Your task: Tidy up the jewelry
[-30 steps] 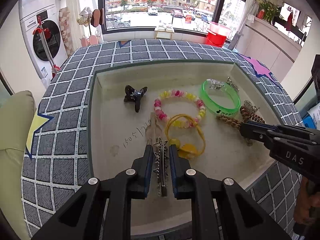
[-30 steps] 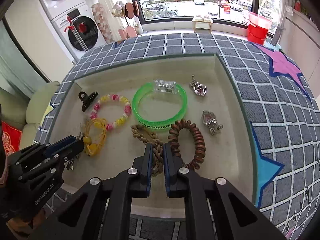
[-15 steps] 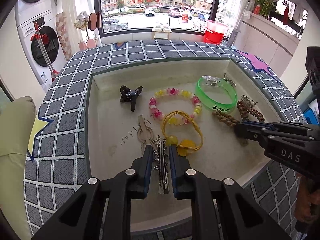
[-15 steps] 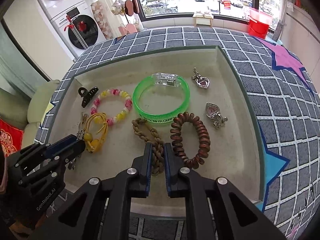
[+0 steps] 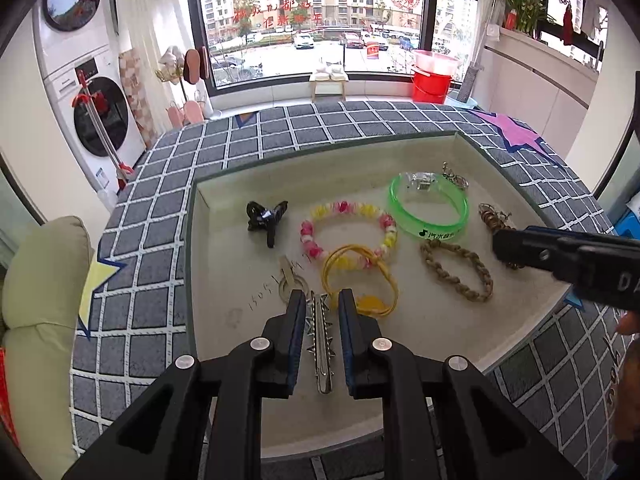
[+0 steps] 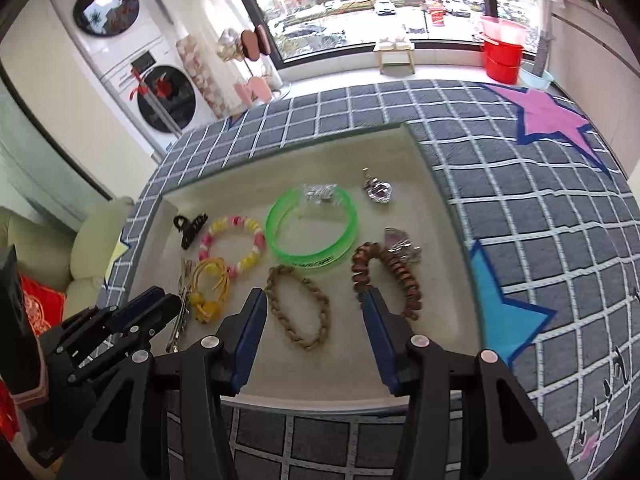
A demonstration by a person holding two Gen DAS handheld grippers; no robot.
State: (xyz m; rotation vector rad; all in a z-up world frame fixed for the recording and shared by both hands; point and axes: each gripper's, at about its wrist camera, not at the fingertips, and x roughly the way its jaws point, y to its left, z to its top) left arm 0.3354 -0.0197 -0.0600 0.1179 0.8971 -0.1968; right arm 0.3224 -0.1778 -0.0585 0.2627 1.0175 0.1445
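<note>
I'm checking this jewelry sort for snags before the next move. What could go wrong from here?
1. The left gripper pinches a spiked metal hair clip on its thin edges; it may twist or slip out.
2. The yellow hair tie lies right beside the left gripper's fingertips and overlaps the pink-and-yellow bead bracelet, so either could get dragged.
3. The right gripper, its jaws just opened, straddles the released braided tan hair tie, with the brown spiral hair tie at one fingertip: easily bumped.
</note>
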